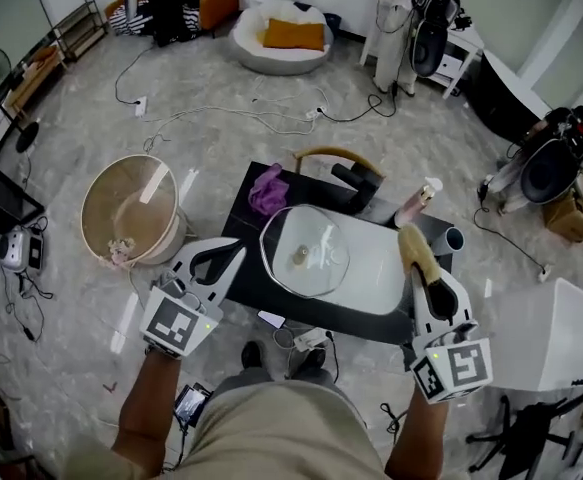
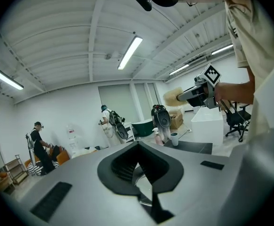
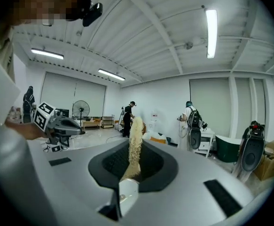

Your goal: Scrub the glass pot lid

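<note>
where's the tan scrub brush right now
In the head view the tan bristly scrub brush is clamped in the right claw, just right of the round glass pot lid that lies on the white tray.

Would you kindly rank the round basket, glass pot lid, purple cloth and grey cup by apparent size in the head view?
1-2. The round basket and the glass pot lid look about alike; the basket sits lower, on the floor, so I won't rank them.
3. The purple cloth.
4. The grey cup.
</note>
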`<action>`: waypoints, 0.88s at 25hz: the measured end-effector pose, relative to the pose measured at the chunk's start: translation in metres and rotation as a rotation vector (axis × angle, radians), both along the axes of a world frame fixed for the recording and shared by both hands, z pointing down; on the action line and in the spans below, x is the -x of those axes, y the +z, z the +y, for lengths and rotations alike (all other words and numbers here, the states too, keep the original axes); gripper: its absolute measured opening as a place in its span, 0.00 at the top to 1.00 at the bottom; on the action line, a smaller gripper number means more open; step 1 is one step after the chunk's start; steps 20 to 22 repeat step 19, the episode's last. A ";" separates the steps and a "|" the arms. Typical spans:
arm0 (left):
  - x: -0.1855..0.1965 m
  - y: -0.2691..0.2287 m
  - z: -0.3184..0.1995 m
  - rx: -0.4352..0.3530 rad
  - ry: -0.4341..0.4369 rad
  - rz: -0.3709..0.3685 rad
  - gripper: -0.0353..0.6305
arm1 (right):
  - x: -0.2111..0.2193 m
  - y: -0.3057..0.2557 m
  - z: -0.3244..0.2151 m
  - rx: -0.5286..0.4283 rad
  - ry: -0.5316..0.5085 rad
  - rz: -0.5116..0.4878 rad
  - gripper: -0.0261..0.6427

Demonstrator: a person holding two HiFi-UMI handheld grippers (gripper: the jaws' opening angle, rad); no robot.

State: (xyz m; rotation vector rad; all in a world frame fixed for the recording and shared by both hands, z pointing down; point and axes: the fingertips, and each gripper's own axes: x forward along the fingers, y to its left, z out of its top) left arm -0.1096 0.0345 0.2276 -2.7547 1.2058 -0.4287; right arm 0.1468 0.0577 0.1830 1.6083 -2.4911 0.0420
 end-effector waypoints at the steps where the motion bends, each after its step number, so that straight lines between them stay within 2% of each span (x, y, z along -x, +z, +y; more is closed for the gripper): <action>1: 0.003 -0.002 0.002 -0.009 -0.001 0.004 0.93 | 0.004 -0.005 0.003 -0.012 -0.007 0.005 0.90; 10: 0.019 -0.005 0.012 -0.055 -0.019 0.033 0.93 | 0.030 -0.008 0.007 -0.035 -0.065 0.038 0.90; 22: 0.027 -0.005 0.010 -0.046 -0.019 0.051 0.93 | 0.040 -0.010 0.003 -0.017 -0.072 0.059 0.90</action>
